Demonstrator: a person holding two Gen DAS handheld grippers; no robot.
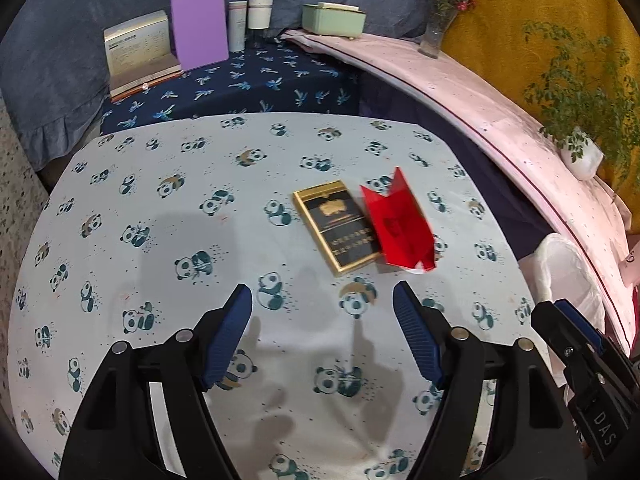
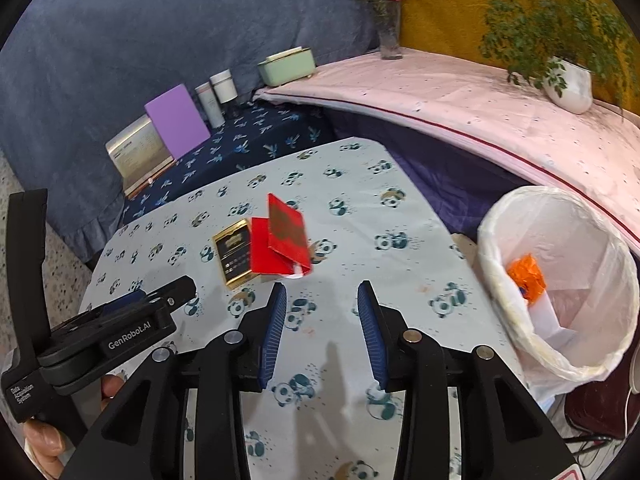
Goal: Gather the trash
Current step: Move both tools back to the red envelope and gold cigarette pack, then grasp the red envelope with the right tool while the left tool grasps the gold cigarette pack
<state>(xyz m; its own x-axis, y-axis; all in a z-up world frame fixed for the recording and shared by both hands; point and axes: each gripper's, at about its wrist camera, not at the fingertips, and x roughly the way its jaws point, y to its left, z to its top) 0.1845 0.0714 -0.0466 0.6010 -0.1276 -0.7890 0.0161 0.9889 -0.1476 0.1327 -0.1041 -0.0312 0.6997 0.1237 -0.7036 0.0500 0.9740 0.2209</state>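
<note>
The red folded card (image 1: 400, 226) lies on the panda-print counter (image 1: 160, 240), touching and partly overlapping the right edge of the black-and-gold box (image 1: 336, 226). Both sit ahead of my fingers, their long axes running away from me and slanted a little. From my left gripper (image 1: 322, 312) the pair lies ahead and slightly right; from my right gripper (image 2: 322, 308) it lies ahead and slightly left. My right looks nearer to the card, so I judge that hand should take it. Both sets of fingers stand apart with nothing between them, the left wider than the right. The lined trash bin (image 2: 560, 280) stands at the counter's right edge, close beside my right hand, with an orange scrap (image 2: 526, 276) already in it. Nothing lies between my fingers and the card; the box pressed against it is the one thing I could nudge. Books, bottles and plants stand well back.
</note>
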